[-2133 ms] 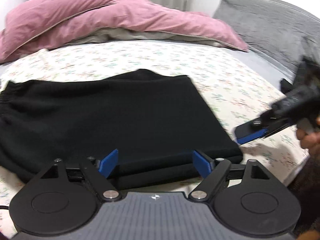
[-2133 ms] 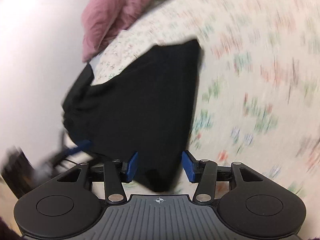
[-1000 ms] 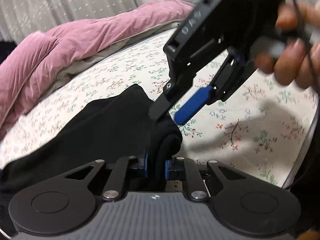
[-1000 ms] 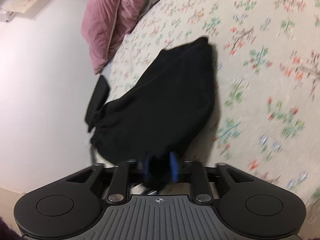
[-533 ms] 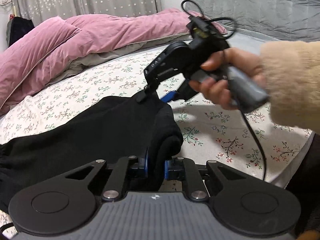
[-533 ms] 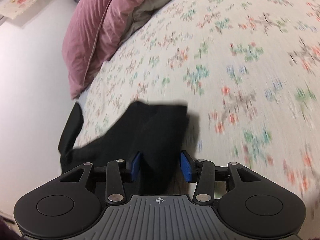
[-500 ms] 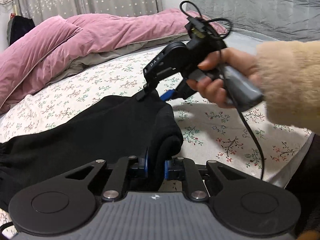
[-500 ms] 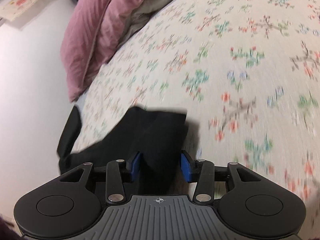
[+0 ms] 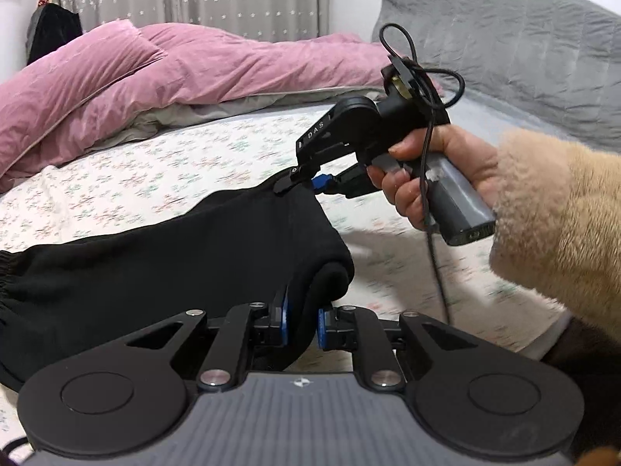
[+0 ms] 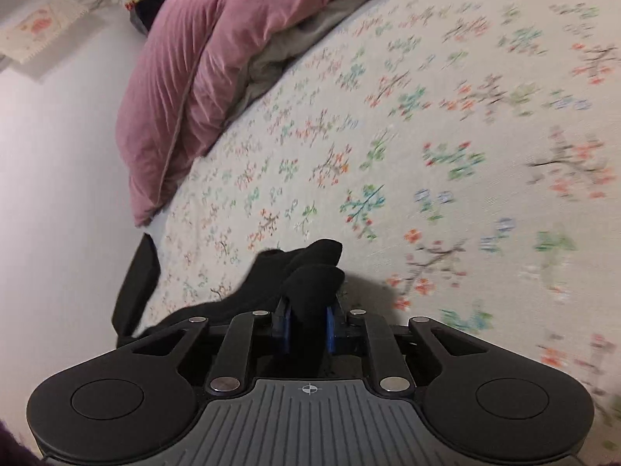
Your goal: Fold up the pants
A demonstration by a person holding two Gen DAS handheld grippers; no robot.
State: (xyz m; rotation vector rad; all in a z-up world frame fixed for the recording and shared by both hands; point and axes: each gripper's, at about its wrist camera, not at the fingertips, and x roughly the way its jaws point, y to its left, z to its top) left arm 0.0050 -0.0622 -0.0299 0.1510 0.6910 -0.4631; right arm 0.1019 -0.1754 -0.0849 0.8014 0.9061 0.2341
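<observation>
Here, two tongs, left (image 9: pixel 300 324) and right (image 10: pixel 306 324), each clamp one pants (image 9: pixel 174 268).

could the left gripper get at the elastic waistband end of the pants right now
Probably not as things stand. The left gripper is shut on a bunched corner of the pants, while the waistband lies far off to the side on the bedsheet. Nothing blocks the way; it would have to let go first.

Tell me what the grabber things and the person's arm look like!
Each black hand-held gripper has blue finger pads, two round discs, silver screws and a ribbed grey front. The other hand-held gripper shows white letters "DAS", a grey handle and a looping black cable. The arm wears a fluffy tan sleeve.
</observation>
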